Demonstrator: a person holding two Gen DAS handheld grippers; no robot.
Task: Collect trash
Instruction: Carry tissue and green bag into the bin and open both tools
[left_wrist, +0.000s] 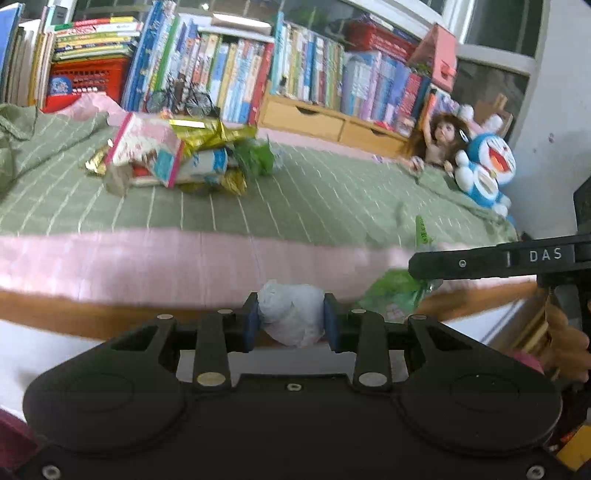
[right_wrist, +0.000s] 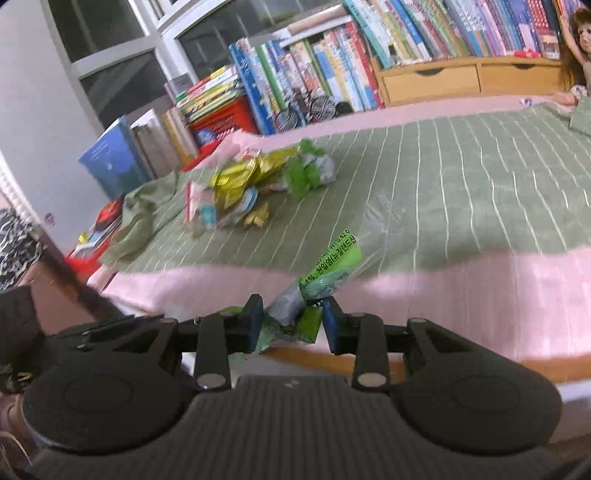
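Note:
My left gripper (left_wrist: 291, 319) is shut on a crumpled white paper wad (left_wrist: 290, 314), held just off the bed's near edge. My right gripper (right_wrist: 293, 321) is shut on a green plastic wrapper (right_wrist: 325, 269) with printed text, its loose end trailing up over the pink mattress edge. From the left wrist view the right gripper's black finger (left_wrist: 480, 262) and the same green wrapper (left_wrist: 395, 295) show at the right. A pile of wrappers (left_wrist: 177, 155) (right_wrist: 251, 184), gold, green, pink and white, lies on the green striped blanket (left_wrist: 314, 199) (right_wrist: 461, 184) further back.
Rows of books (left_wrist: 229, 66) (right_wrist: 332, 59) and a red crate (left_wrist: 88, 79) line the far side of the bed, with wooden drawers (left_wrist: 332, 122) (right_wrist: 472, 77). A doll (left_wrist: 439, 140) and a blue plush toy (left_wrist: 484, 170) sit at the right. A person's hand (left_wrist: 569, 339) shows at the right edge.

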